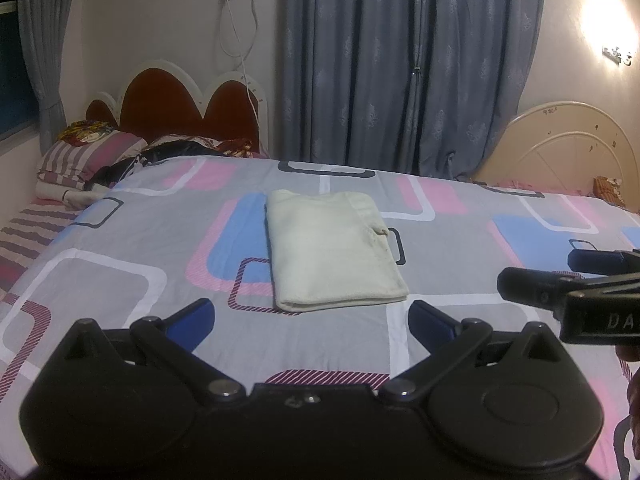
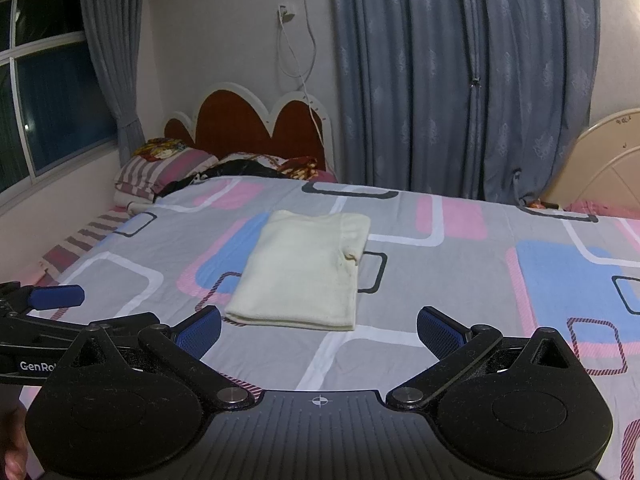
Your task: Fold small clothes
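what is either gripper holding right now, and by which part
Nothing is held. The left gripper and right gripper are both open and short of the folded cream garment, which lies alone on the bed cover.

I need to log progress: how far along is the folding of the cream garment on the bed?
Done: the cream garment lies folded into a neat rectangle on the patterned bedspread. In hand: nothing; the left gripper and right gripper are both open, short of it. Left: no other unfolded small garment is clearly in view.
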A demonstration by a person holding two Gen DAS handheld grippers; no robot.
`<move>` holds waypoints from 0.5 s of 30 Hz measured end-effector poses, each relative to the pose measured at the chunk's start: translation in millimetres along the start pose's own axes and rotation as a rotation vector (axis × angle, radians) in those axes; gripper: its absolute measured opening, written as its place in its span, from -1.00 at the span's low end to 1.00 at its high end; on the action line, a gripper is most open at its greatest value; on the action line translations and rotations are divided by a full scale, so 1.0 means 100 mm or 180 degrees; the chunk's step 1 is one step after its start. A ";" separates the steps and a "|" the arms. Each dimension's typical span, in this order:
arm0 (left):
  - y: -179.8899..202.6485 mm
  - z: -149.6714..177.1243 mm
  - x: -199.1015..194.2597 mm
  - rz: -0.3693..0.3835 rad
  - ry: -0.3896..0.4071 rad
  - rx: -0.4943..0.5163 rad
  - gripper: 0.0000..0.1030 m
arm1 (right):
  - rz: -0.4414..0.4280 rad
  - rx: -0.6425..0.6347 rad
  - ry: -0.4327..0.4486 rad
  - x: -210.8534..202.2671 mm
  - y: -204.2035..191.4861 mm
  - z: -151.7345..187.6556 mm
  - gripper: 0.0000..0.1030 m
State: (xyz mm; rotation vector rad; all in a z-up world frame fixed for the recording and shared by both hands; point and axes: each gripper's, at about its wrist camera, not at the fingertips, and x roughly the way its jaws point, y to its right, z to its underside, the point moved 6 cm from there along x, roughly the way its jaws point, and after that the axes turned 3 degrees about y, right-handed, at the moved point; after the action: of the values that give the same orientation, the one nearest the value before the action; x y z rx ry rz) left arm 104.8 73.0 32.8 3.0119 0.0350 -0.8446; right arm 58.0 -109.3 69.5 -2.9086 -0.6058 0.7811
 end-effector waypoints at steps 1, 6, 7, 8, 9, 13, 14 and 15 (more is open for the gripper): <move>0.00 0.00 0.00 0.0000 0.0002 0.0000 1.00 | 0.0001 0.0001 -0.0002 0.00 0.00 0.00 0.99; 0.00 0.00 0.00 0.0003 0.0000 -0.0001 1.00 | 0.0005 -0.0003 0.0006 0.00 0.00 0.00 0.99; 0.00 0.00 0.01 0.0006 -0.0002 0.0005 1.00 | 0.0003 -0.0005 0.0007 0.00 0.00 0.00 0.99; 0.00 0.00 0.01 0.0007 -0.0004 0.0011 1.00 | 0.0006 -0.0003 0.0005 0.00 0.00 0.00 0.99; 0.00 0.00 0.02 0.0010 -0.0006 0.0016 1.00 | 0.0003 -0.0001 0.0001 0.00 0.01 0.00 0.99; 0.00 0.00 0.02 0.0011 -0.0009 0.0018 1.00 | 0.0000 -0.0001 -0.0002 0.00 0.02 0.00 0.99; 0.00 0.00 0.02 0.0008 -0.0007 0.0017 1.00 | 0.0002 0.0001 -0.0003 0.00 0.03 0.00 0.99; 0.00 0.01 0.03 0.0013 -0.0006 0.0022 1.00 | 0.0003 0.0003 -0.0002 0.01 0.03 -0.01 0.99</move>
State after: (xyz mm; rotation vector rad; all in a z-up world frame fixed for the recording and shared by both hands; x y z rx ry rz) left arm 107.0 73.0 30.8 3.0163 0.0259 -0.8491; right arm 59.8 -111.6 69.3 -2.9082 -0.6040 0.7821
